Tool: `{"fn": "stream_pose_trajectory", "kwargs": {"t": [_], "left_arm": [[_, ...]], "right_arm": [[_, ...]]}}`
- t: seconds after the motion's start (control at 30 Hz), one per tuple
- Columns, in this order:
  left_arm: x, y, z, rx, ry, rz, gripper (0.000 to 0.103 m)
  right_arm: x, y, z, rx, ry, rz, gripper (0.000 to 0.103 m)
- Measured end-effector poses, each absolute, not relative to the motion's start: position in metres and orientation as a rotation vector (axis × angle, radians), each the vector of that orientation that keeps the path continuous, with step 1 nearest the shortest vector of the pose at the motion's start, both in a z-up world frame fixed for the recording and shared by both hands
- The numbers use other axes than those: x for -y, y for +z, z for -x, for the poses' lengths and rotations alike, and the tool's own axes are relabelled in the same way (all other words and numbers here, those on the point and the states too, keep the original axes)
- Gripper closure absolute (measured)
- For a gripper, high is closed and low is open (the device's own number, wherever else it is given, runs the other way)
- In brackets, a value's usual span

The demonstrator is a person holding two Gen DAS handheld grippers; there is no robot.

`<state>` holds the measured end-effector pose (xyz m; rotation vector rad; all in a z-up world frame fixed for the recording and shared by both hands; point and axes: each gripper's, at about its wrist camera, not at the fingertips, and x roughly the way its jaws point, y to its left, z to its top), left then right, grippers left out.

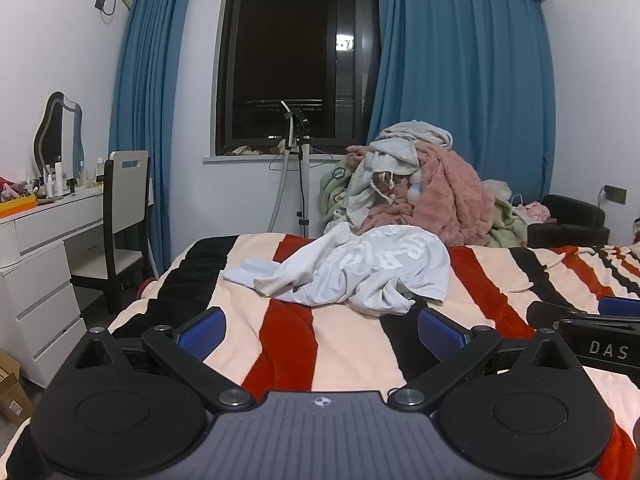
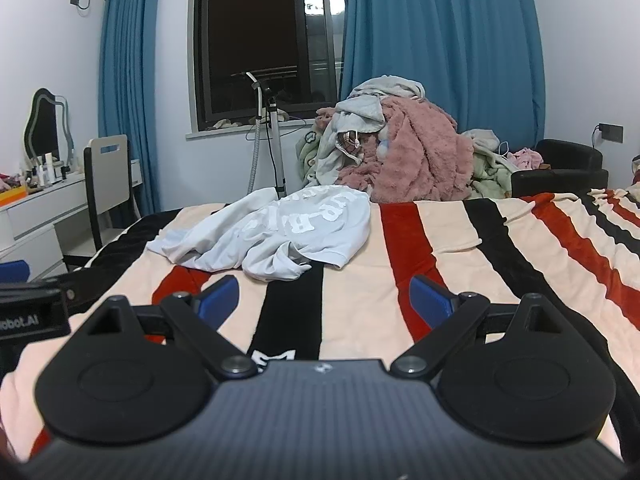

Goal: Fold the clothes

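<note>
Both tongs stand wide apart and empty: left gripper [image 1: 320,330] and right gripper [image 2: 322,300] hover low over the striped blanket [image 1: 288,344], side by side, neither touching cloth. The task's thing, a pale grey T-shirt [image 1: 352,268] with white lettering, lies crumpled in a loose heap on the blanket, ahead of both grippers and apart from them; in the left wrist view it sits ahead and slightly right of centre, in the right wrist view [image 2: 276,232] ahead and to the left, so it lies roughly between the two lines of approach. Risks, as judged: the heap hides hem and shoulders, so a pinch at a random fold would likely lift several layers at once and the shirt would not spread flat. A sleeve end [image 1: 256,274] trails toward the left side and could be mistaken for a corner. The plush blanket is soft and rucked; a low grasp may catch its pile along with the shirt and drag the bedding. The heap also lies near the far edge of the bed, just before the pile of pink and green laundry [image 1: 440,188]; a forward tug could push it off or into that pile. Folding not yet begun.
</note>
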<state>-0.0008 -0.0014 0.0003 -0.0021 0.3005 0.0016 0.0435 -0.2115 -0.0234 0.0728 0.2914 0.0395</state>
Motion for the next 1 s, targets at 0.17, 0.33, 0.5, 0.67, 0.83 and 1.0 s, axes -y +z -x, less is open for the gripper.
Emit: {"fn": "stream_pose_trajectory", "kwargs": {"t": [0.17, 0.33, 0.5, 0.67, 0.83, 1.0], "left_arm": [[0.003, 0.0007, 0.0018, -0.298, 0.004, -0.003, 0.0], [0.0047, 0.0011, 0.0027, -0.297, 0.006, -0.008, 0.0], [0.0087, -0.0001, 0.0016, -0.306, 0.008, -0.016, 0.0], [0.0078, -0.0027, -0.0009, -0.316, 0.001, -0.002, 0.0], [0.0021, -0.0012, 0.0019, -0.317, -0.014, 0.023, 0.0], [-0.0011, 0.0016, 0.0047, -0.31, -0.029, 0.034, 0.0]], "right_arm": [[0.2148, -0.0255, -0.0486, -0.311, 0.042, -0.082, 0.009], [0.2103, -0.0251, -0.0489, -0.305, 0.026, -0.055, 0.009], [0.2126, -0.0251, -0.047, -0.294, 0.016, -0.071, 0.009], [0.2149, -0.0272, -0.0495, -0.296, 0.003, -0.072, 0.009], [0.2154, -0.0301, -0.0509, -0.293, -0.008, -0.07, 0.009], [0.2152, -0.0288, -0.052, -0.301, -0.021, -0.092, 0.009]]}}
